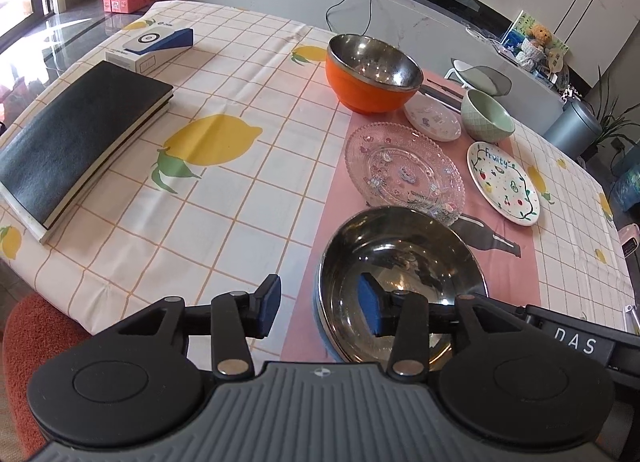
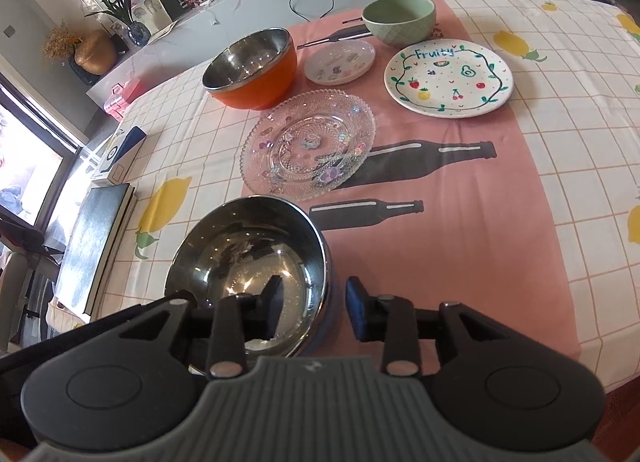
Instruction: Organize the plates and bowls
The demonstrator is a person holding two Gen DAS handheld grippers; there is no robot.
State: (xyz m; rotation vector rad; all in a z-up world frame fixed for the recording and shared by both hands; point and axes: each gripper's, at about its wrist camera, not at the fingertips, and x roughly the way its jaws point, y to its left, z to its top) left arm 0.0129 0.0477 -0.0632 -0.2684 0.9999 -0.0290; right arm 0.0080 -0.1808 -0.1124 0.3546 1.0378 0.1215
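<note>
A steel bowl with a blue outside [image 1: 400,254] [image 2: 240,238] stands on the pink runner near the table's front edge. My left gripper [image 1: 320,308] is open and straddles the bowl's left rim, one pad inside and one outside, neither pressing. My right gripper [image 2: 316,306] is open astride the right rim in the same way. Behind the bowl lie a clear glass plate [image 1: 404,170] [image 2: 308,146], an orange bowl with a steel inside [image 1: 374,74] [image 2: 252,70], a small white plate [image 1: 432,118] [image 2: 340,62], a green bowl [image 1: 486,116] [image 2: 398,18] and a "Fruity" plate [image 1: 502,182] [image 2: 448,78].
A black book [image 1: 80,134] [image 2: 96,238] and a white-and-blue box [image 1: 156,46] lie on the left of the lemon-print tablecloth. A red cushion [image 1: 32,342] sits below the front left edge. The right gripper's body [image 1: 576,342] shows at the lower right.
</note>
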